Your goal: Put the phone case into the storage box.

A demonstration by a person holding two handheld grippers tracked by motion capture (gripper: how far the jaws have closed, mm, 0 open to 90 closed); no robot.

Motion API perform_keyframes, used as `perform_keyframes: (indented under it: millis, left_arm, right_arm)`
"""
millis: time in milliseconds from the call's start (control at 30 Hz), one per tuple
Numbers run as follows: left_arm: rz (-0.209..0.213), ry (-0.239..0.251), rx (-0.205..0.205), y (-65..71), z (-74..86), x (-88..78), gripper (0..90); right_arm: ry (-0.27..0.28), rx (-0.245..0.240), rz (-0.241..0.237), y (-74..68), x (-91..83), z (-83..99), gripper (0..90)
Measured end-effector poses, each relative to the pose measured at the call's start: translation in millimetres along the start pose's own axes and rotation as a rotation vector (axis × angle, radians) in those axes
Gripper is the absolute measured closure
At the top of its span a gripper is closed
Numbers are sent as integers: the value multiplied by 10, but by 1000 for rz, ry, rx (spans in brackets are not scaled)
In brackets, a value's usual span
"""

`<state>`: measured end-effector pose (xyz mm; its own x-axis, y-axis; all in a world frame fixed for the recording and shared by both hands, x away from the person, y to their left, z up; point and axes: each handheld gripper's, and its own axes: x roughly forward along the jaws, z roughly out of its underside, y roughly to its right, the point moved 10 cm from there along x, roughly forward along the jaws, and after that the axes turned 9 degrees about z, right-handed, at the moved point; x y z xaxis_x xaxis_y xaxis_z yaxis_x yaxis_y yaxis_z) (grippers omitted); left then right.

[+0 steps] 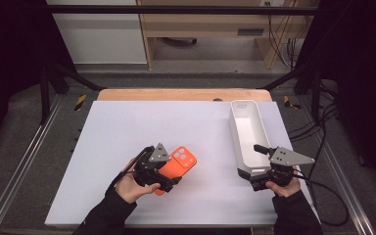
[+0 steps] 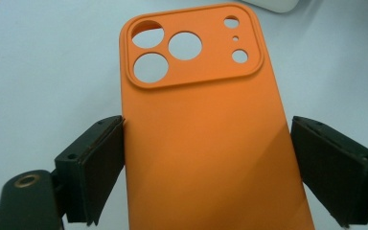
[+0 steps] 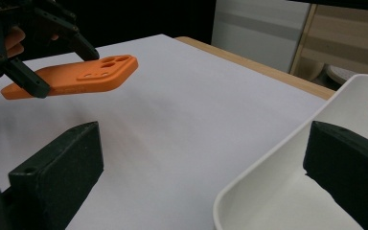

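A white sheet (image 1: 127, 147) covers most of a wooden table (image 1: 176, 94), whose bare far edge shows beyond it in the high view. On the sheet's right side stands a long white plastic bin (image 1: 247, 128), its narrow near end toward the person. The right gripper (image 1: 263, 172) sits at that near end; in the right gripper view its two black jaws stand wide apart, one outside the bin's corner over the sheet and one inside the bin (image 3: 287, 191) against the wall, the pads not visibly pressing on the rim, so nothing is gripped there. Left of centre, near the front edge, the left gripper (image 1: 169, 181) holds an orange phone case (image 1: 178, 162) by its long sides. In the left gripper view the jaws are spread broadly to the case's width, a pad set against each edge of the orange phone case (image 2: 206, 143), camera cut-outs pointing away from the hand. The right gripper view shows the case (image 3: 72, 76) raised clear of the sheet, roughly level, well apart from the bin.
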<state>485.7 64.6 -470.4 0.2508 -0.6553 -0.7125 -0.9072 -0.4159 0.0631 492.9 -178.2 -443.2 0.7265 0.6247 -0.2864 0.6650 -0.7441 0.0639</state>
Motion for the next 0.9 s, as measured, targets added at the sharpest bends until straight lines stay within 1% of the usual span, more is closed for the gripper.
perform_keyframes:
  millis: [300,467,500,533,567,600,633,667,833,867,900]
  left_arm:
    - [32,-3,30,89,-23,24,128]
    - [63,0,51,155,-45,40,128]
    - [63,0,51,155,-45,40,128]
    - [64,-10,65,169,-46,51,128]
    - [64,-10,65,169,-46,51,128]
    - [72,-14,74,186,-50,68,128]
    - [72,-14,74,186,-50,68,128]
    - [75,-15,85,200,-59,70,129]
    - [93,-1,111,221,-121,38,129]
    - [95,1,118,218,-135,36,128]
    - [95,1,118,218,-135,36,129]
  right_arm:
    - [-7,-25,-39,-123,35,-28,5]
    - [-13,-39,-65,-197,60,-38,7]
    - [-13,-42,-70,-211,65,-41,8]
    - [-15,-46,-77,-227,70,-40,9]
    - [-15,-46,-77,-227,70,-40,9]
    - [-20,-52,-88,-258,85,-36,9]
    - [-24,-55,-94,-273,94,-31,10]
    - [-30,-59,-99,-290,105,-24,11]
    - [-53,-89,-131,-388,145,-10,12]
    - [-64,-95,-135,-406,158,-1,14]
    - [-64,-95,-135,-406,158,-1,14]
